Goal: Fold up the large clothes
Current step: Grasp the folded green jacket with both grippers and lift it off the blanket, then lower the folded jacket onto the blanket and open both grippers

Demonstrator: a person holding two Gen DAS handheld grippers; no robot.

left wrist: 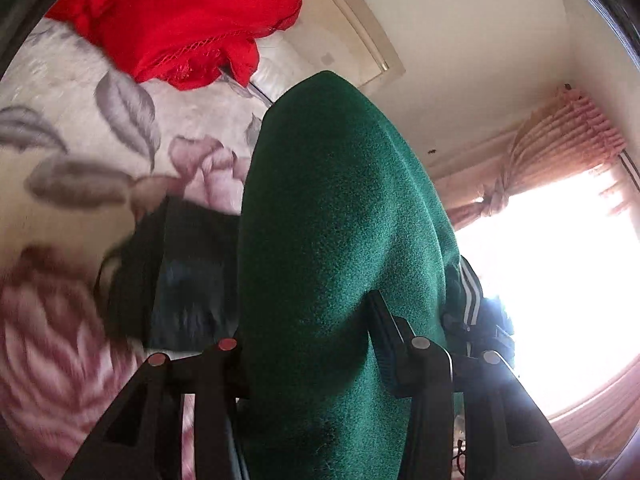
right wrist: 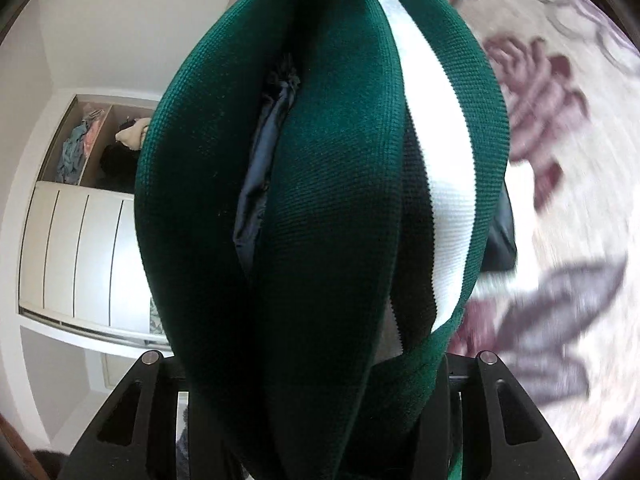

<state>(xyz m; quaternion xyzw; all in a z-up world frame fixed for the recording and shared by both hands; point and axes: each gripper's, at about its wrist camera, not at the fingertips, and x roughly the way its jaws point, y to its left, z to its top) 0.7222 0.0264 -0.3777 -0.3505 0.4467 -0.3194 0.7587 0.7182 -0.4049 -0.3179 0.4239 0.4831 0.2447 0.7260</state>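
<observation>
Fabric of a dark green knitted jacket with a white stripe [right wrist: 320,208] bulged between both pairs of jaws, clamped by the left hand-held gripper [left wrist: 316,344] and right hand-held gripper [right wrist: 316,364], lifted above the floral-printed bed [left wrist: 72,120], extending forward from each.

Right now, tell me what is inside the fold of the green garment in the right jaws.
A dark blue lining shows inside the fold of the green garment, which has a white stripe alongside. The green cloth covers anything deeper in the fold.
</observation>
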